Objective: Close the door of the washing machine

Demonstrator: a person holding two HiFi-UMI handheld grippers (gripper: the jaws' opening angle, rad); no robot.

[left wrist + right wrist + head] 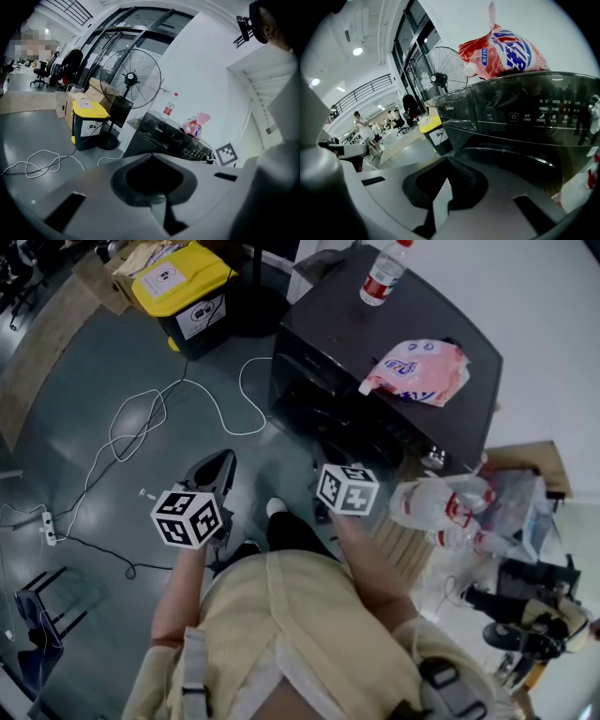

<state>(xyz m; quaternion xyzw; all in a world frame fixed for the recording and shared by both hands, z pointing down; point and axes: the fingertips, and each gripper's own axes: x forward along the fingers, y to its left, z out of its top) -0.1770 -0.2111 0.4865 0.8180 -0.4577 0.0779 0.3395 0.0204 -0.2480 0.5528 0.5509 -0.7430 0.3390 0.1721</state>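
Note:
The dark washing machine (pixel 412 324) stands ahead of me, its front facing my grippers. Its round door (pixel 511 157) fills the lower right of the right gripper view, close behind the jaws; I cannot tell whether it is latched. My right gripper (pixel 443 187) is shut with nothing between its jaws, and in the head view the right gripper (pixel 330 457) points at the machine's front (pixel 328 423). My left gripper (pixel 217 465) hangs over the floor to the left, apart from the machine (pixel 164 136). The left gripper (pixel 157 197) has its jaws together and empty.
A pink detergent bag (pixel 417 369) and a water bottle (pixel 384 273) lie on the machine's top. A yellow-lidded bin (pixel 187 287) and a standing fan (pixel 131 77) are behind left. White cable (pixel 178 399) loops over the floor. Plastic bags (pixel 450 507) sit to the right.

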